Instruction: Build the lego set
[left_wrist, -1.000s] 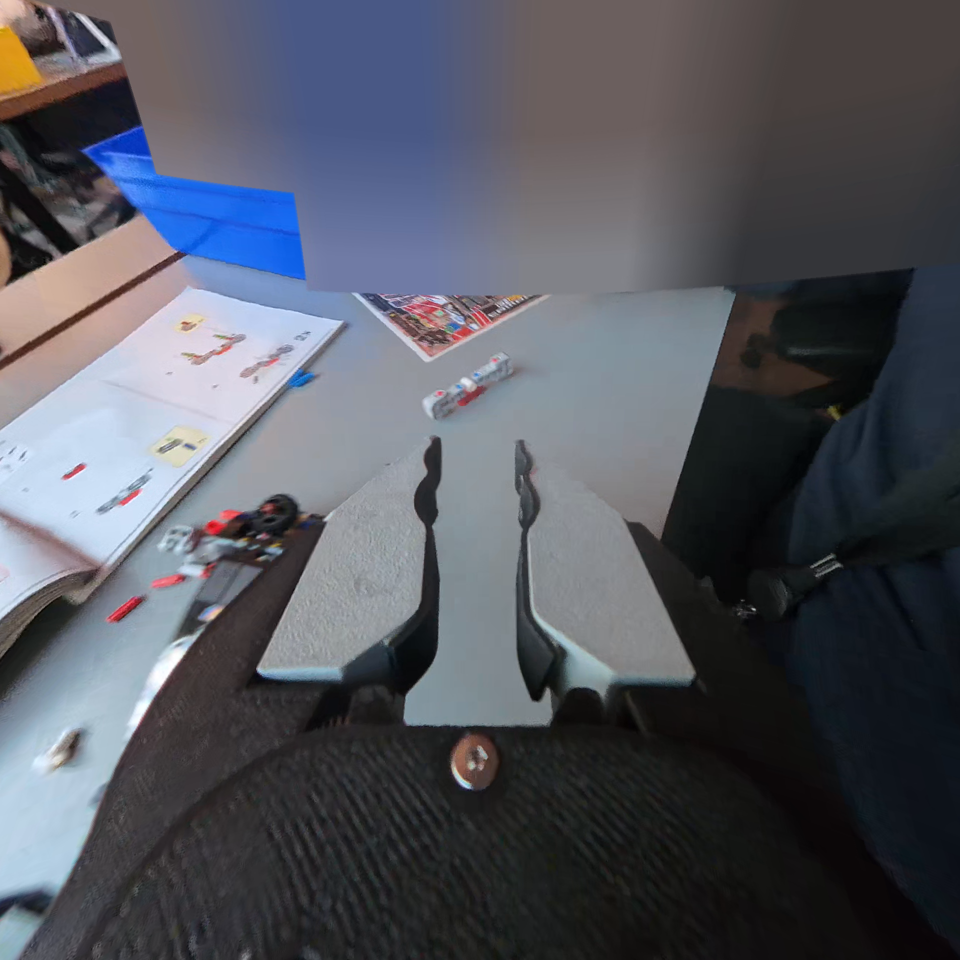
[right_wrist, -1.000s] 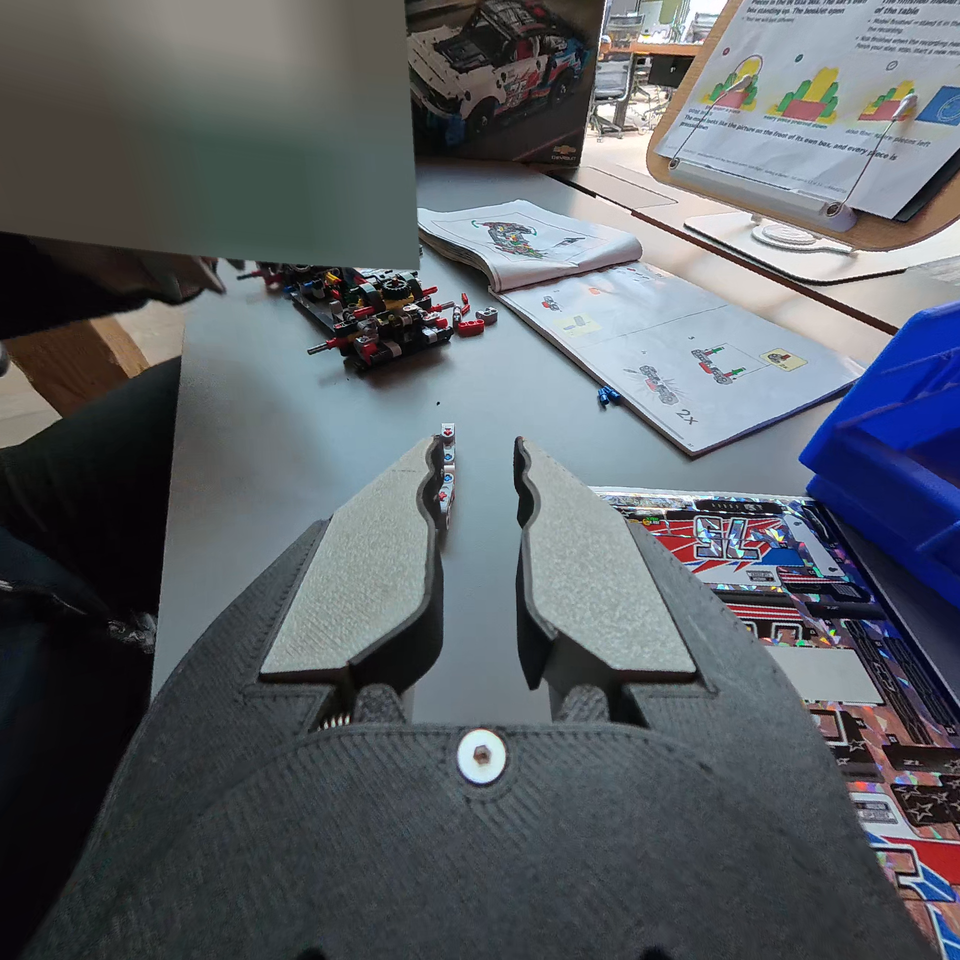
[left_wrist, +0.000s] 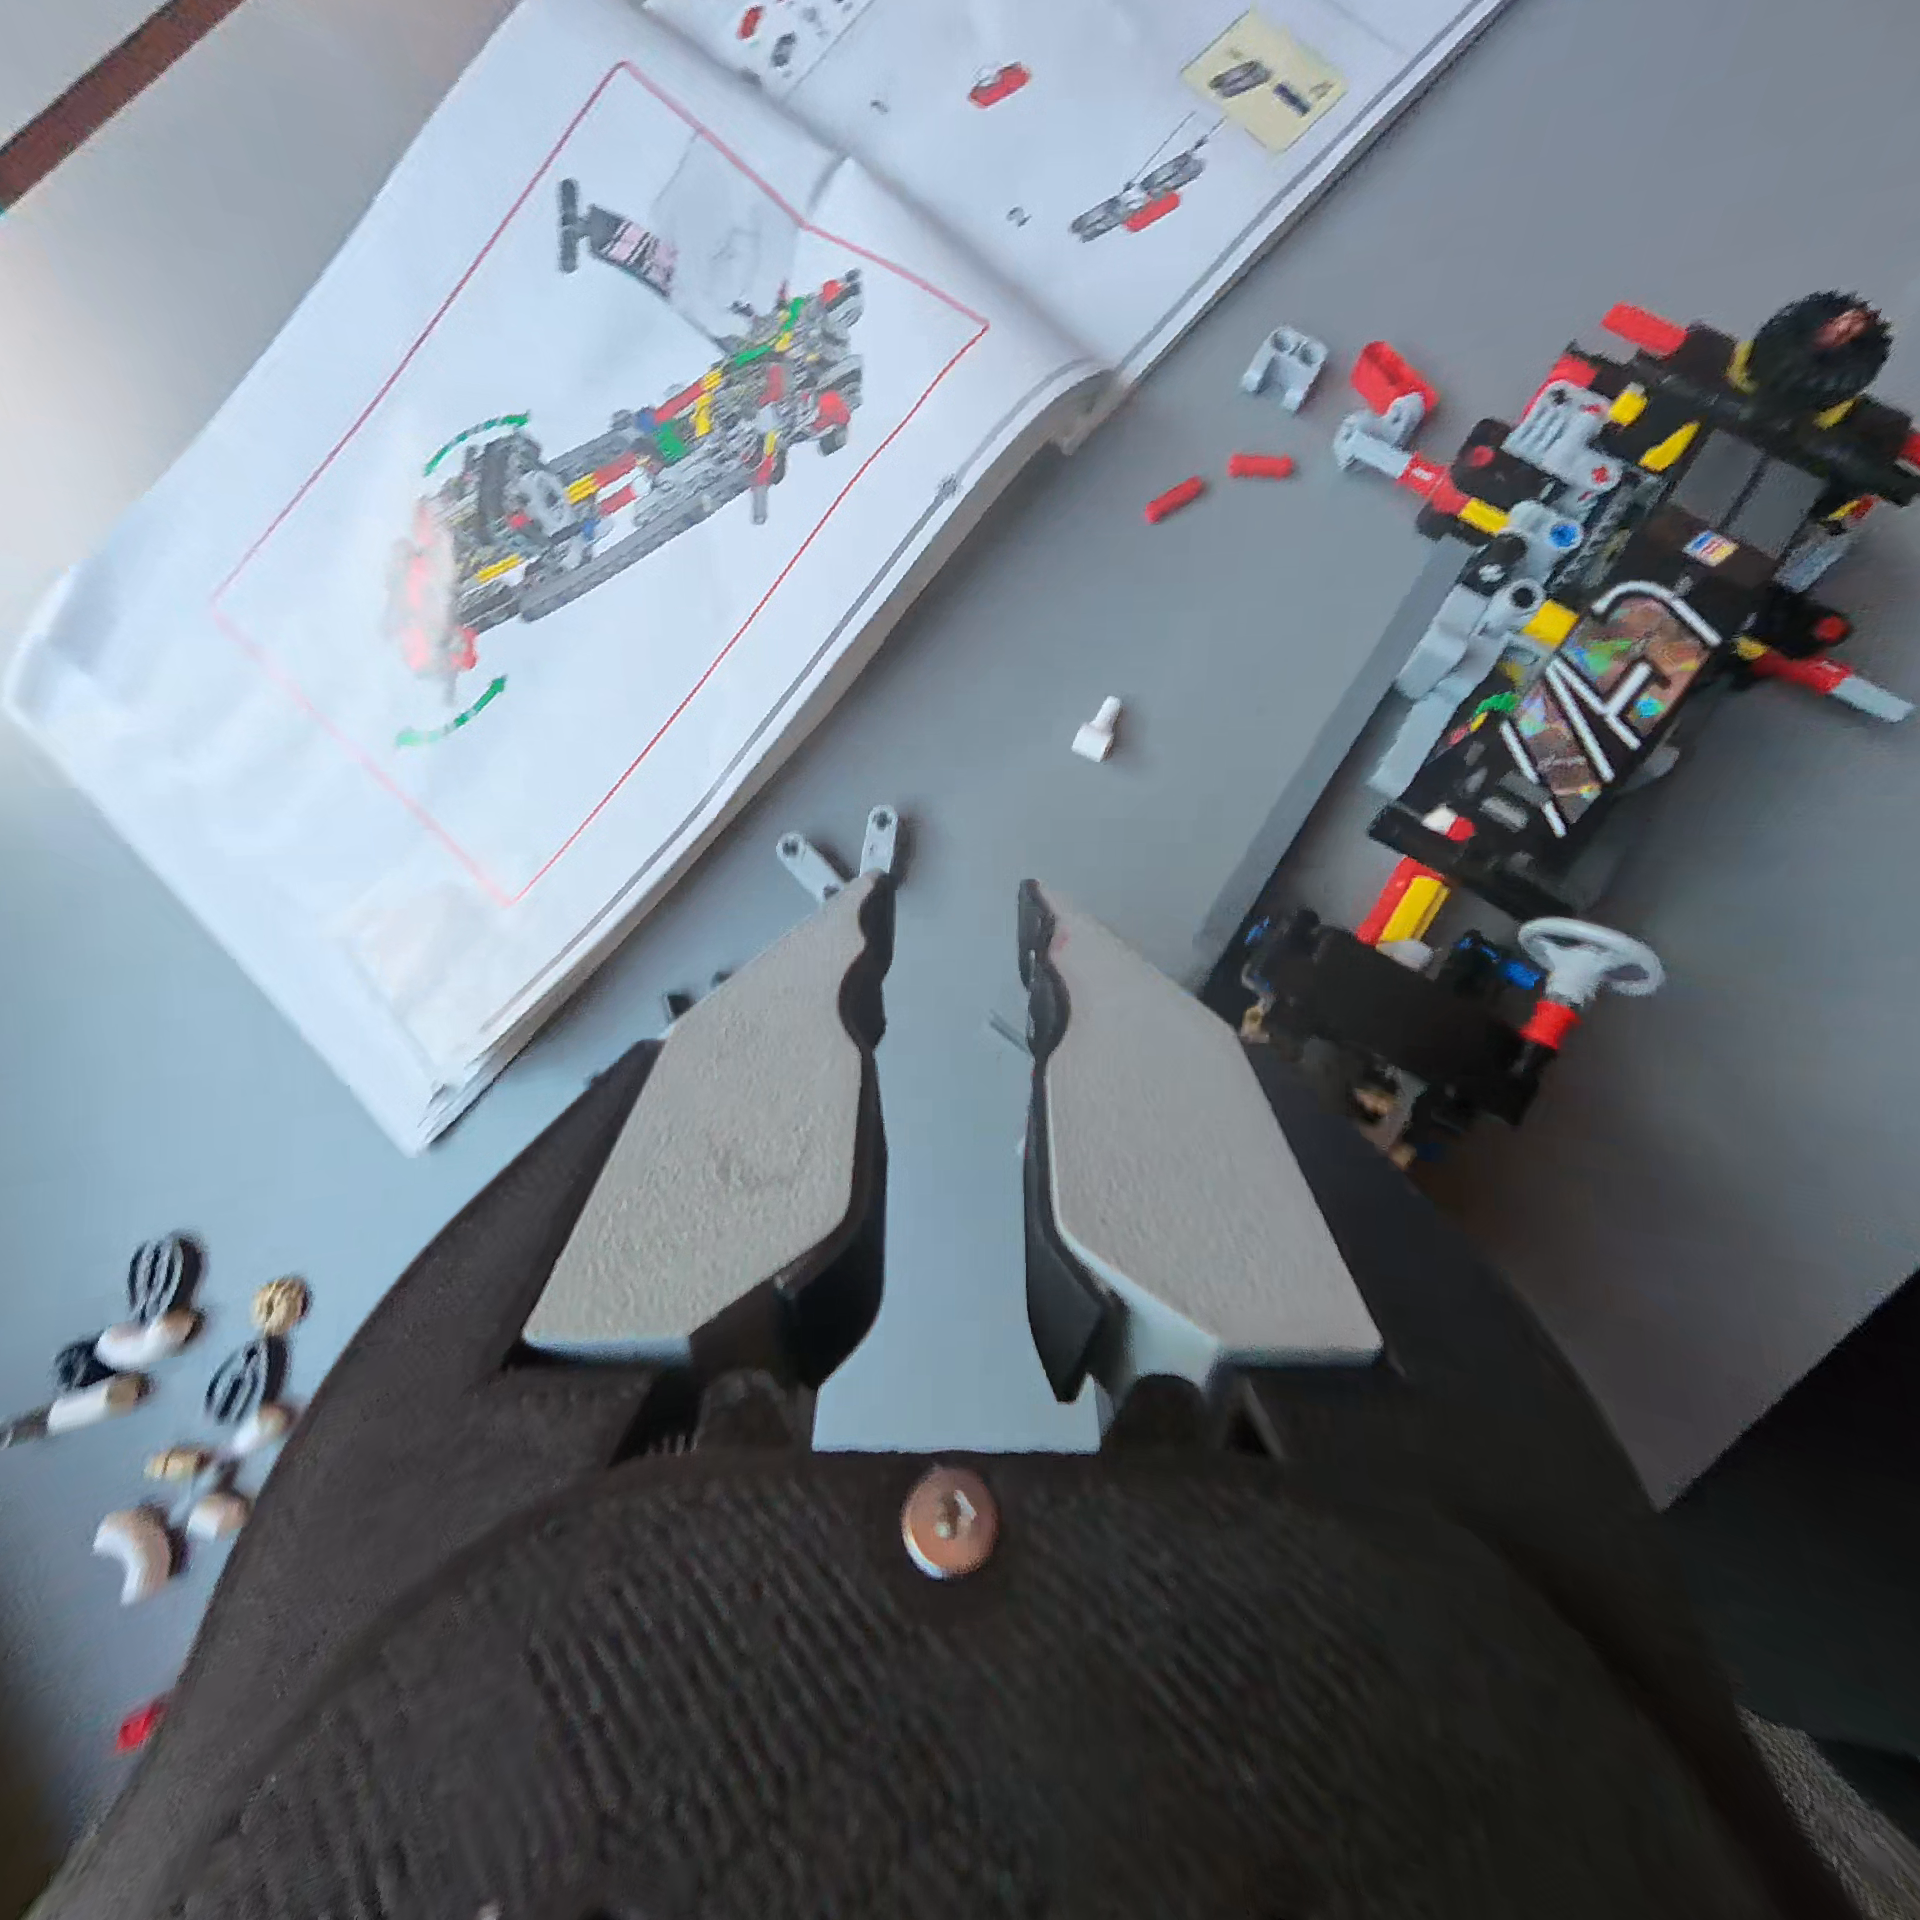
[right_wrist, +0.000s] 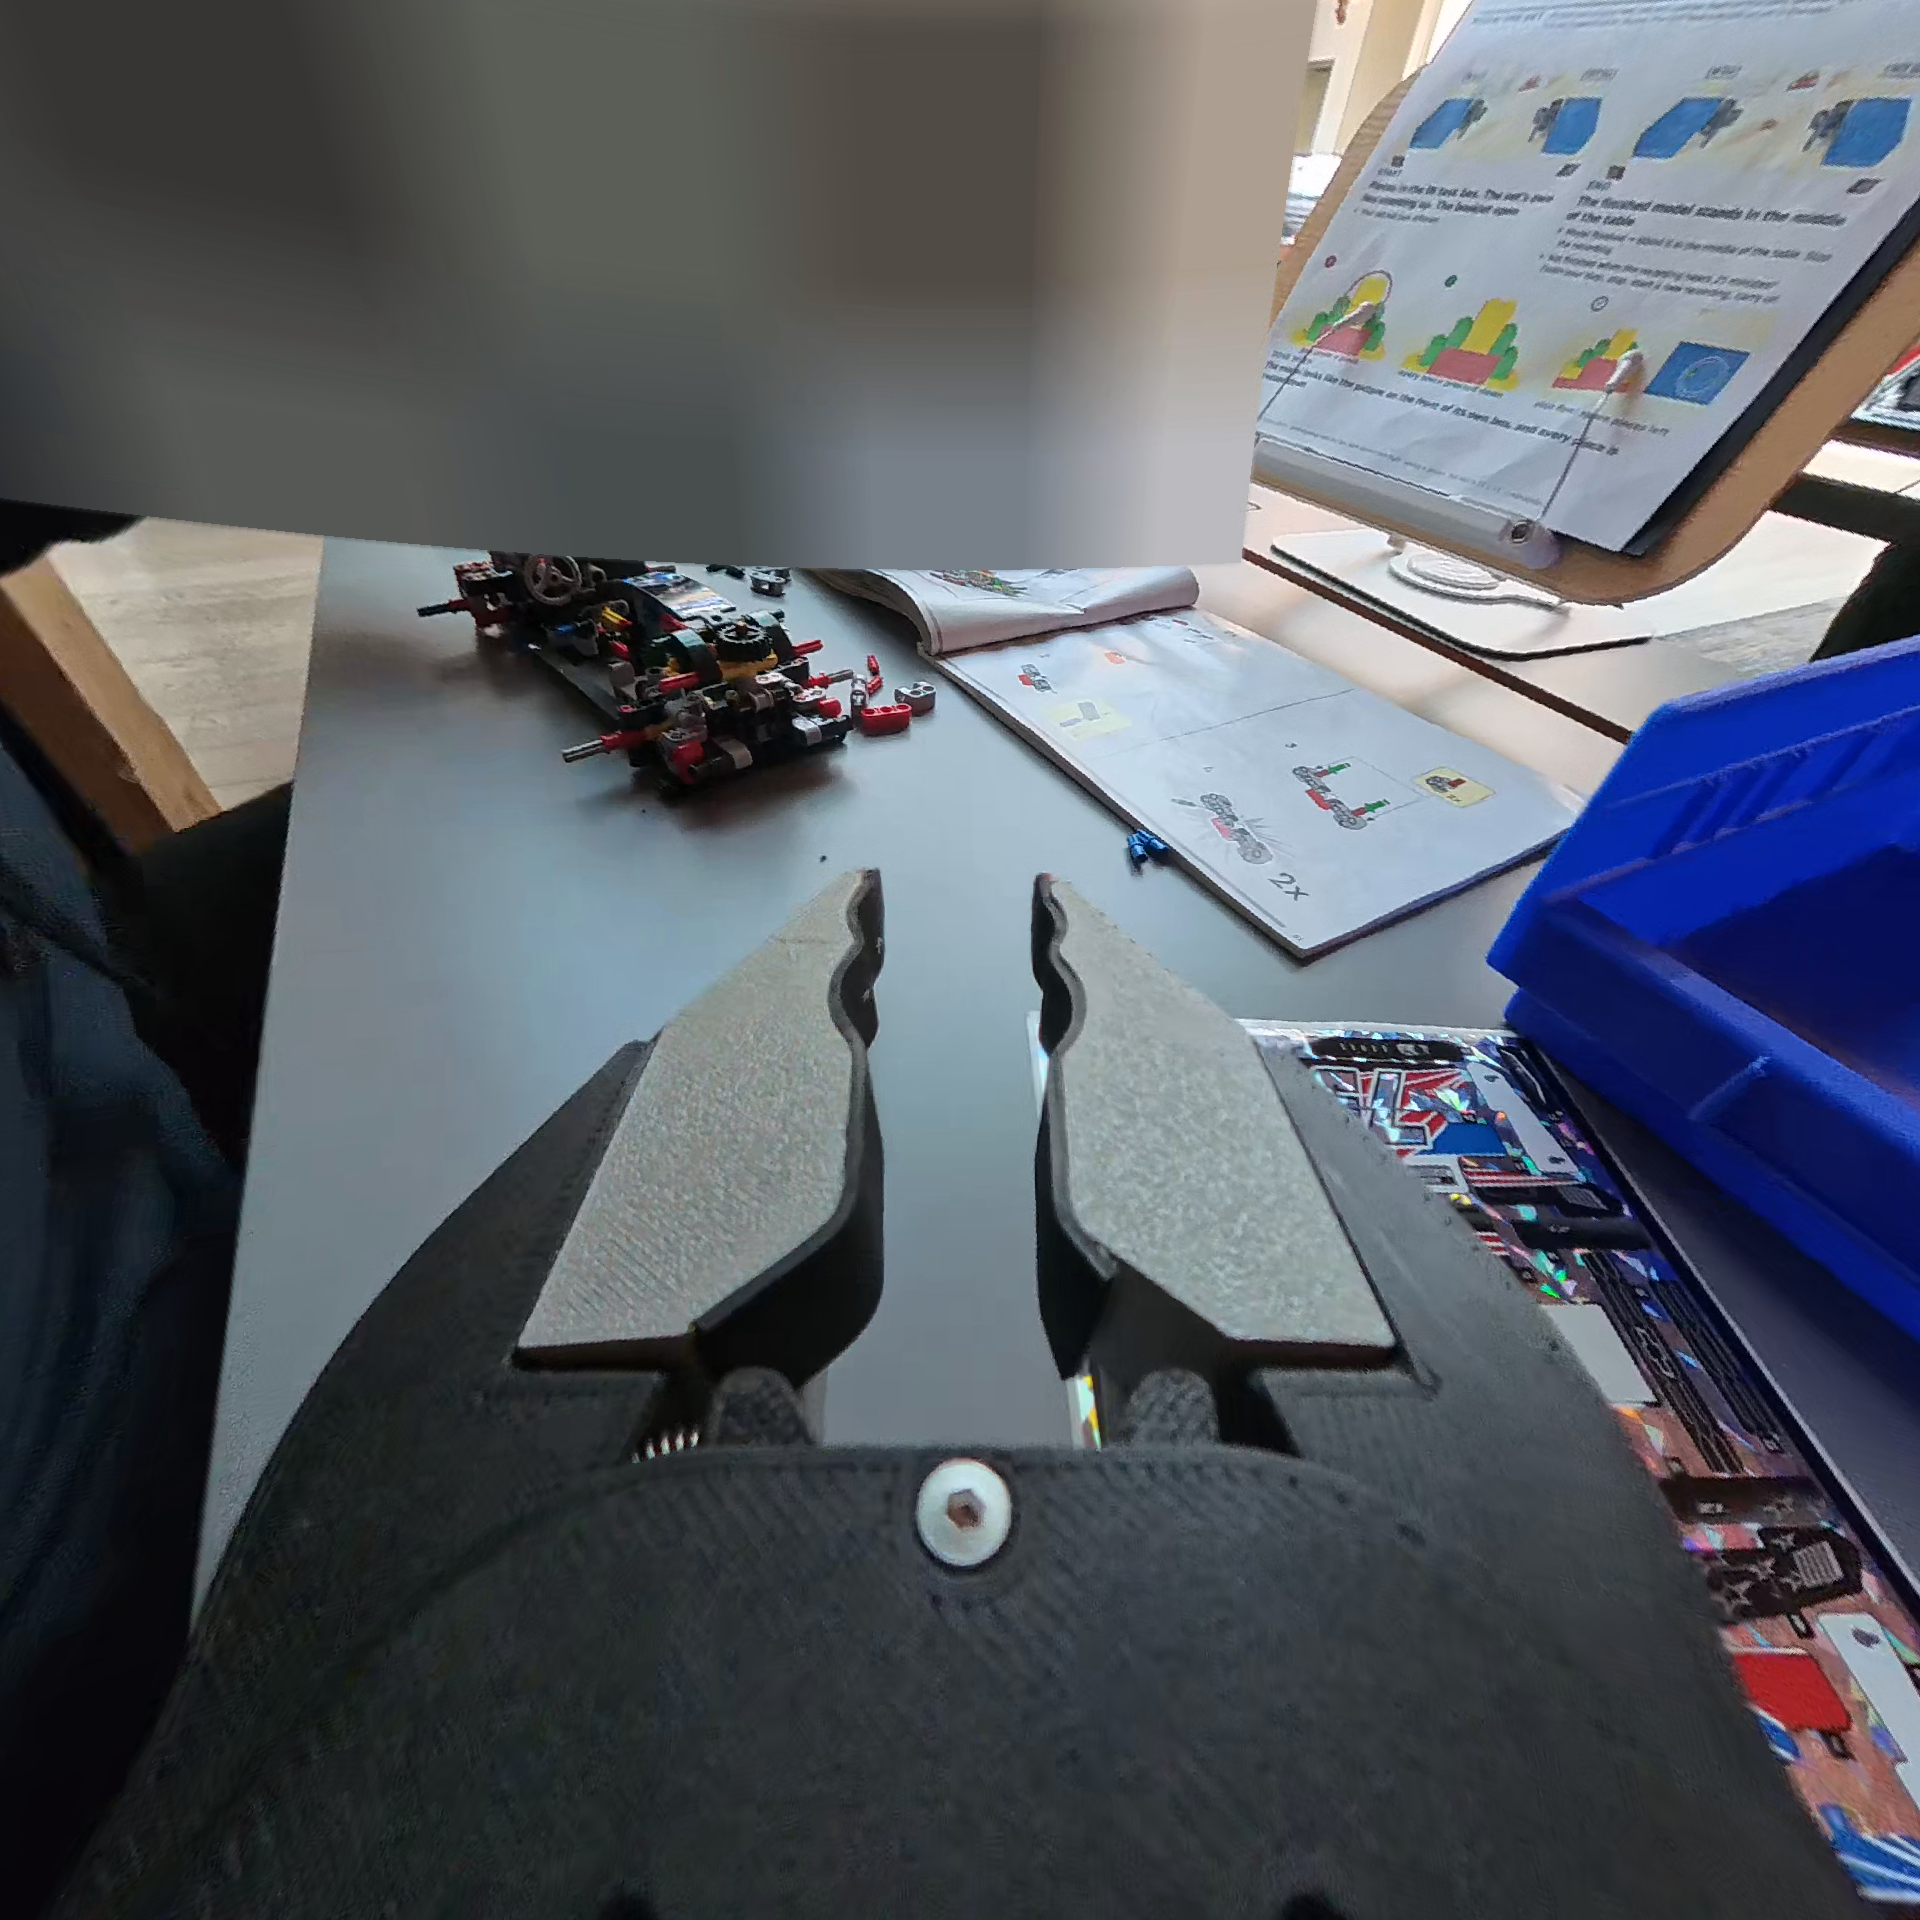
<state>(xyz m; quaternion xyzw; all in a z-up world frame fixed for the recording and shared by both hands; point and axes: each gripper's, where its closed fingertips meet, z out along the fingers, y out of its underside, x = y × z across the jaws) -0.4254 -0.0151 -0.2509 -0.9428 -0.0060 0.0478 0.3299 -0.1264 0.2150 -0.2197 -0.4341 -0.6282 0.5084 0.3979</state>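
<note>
In the left wrist view my left gripper (left_wrist: 956, 894) is open and empty above the grey table (left_wrist: 997, 623). Two small grey linked pieces (left_wrist: 842, 857) lie just beyond its left fingertip. A small white piece (left_wrist: 1098, 730) lies a little farther on. A part-built black toy car chassis (left_wrist: 1590, 665) lies to the right, and an open instruction booklet (left_wrist: 582, 499) to the left. In the right wrist view my right gripper (right_wrist: 956, 894) is open and empty over bare table (right_wrist: 582, 935). The chassis (right_wrist: 675, 665) lies far ahead on the left, the booklet (right_wrist: 1247, 748) ahead on the right.
Loose red and grey pieces (left_wrist: 1288, 416) lie between booklet and chassis; several small black, white and tan pieces (left_wrist: 166, 1392) lie lower left. A blue bin (right_wrist: 1745, 956), a shiny sticker sheet (right_wrist: 1558, 1195) and a wooden stand with a printed sheet (right_wrist: 1600, 260) are on the right. The table's edge runs at left (right_wrist: 281, 935). Some 40 cm of space lies between my two pairs of fingers. The left tips stand about 7 cm off the small white piece (left_wrist: 1098, 730).
The left gripper has swung from looking across the table to looking down at the booklet and chassis. The white strip that lay by the right gripper's left fingertip is out of sight. Both stay open.
</note>
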